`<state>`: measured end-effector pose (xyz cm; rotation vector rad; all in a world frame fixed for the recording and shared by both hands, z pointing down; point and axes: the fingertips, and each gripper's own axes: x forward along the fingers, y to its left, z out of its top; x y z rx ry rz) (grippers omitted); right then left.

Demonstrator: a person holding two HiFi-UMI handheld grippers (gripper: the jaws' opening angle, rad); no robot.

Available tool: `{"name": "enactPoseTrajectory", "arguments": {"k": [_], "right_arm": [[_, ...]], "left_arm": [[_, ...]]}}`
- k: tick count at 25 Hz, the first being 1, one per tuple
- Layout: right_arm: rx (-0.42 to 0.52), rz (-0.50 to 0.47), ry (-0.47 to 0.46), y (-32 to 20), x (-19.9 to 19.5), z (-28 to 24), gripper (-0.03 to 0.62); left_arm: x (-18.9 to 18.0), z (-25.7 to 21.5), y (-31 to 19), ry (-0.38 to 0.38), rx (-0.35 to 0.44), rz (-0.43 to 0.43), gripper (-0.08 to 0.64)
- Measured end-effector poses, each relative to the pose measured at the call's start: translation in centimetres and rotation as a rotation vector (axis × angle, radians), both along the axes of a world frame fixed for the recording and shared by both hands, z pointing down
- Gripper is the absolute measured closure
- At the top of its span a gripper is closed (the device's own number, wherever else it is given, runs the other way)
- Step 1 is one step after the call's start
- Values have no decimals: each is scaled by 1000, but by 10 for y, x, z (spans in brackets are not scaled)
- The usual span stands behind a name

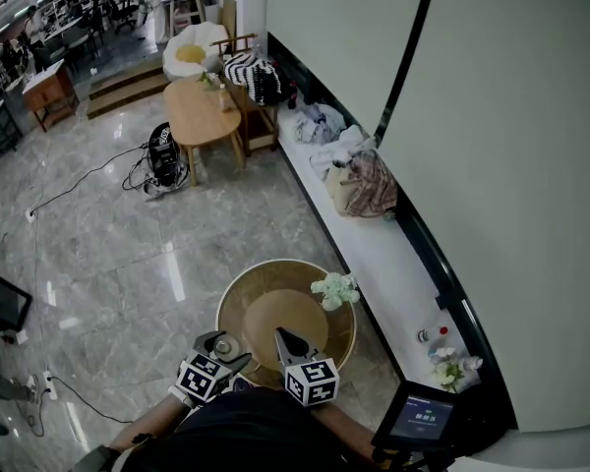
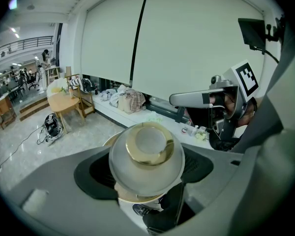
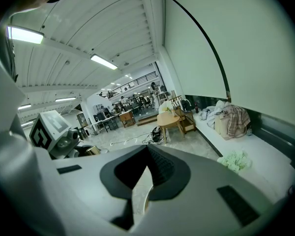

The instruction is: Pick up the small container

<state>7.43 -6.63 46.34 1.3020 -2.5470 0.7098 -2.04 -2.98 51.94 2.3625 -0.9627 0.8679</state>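
Note:
The small container (image 2: 146, 155) is a round, pale glassy pot with a gold-rimmed lid. It fills the middle of the left gripper view, and my left gripper (image 2: 147, 173) is shut on it between its dark pads. In the head view the container (image 1: 227, 348) shows as a gold glint in my left gripper (image 1: 217, 343), held over the near left edge of the round wooden table (image 1: 238, 293). My right gripper (image 1: 283, 338) hangs beside it over the table, its jaws shut with nothing between them. The right gripper (image 3: 146, 157) view shows its tips touching.
White flowers (image 1: 335, 289) lie at the table's far right edge. A white ledge (image 1: 393, 264) runs along the wall and carries bags (image 1: 359, 180), a small red-capped bottle (image 1: 439, 333) and a tablet screen (image 1: 423, 419). Farther off stand a wooden table (image 1: 202, 111) and a black bag with cables (image 1: 164, 153).

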Motion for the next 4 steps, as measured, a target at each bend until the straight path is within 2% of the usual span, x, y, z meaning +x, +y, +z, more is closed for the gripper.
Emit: {"name": "enactPoseTrajectory", "arguments": {"k": [4], "right_arm": [[3,1,1,0,1,1,586]], "left_arm": [[0,2,0,-1,1,-4,216]]}}
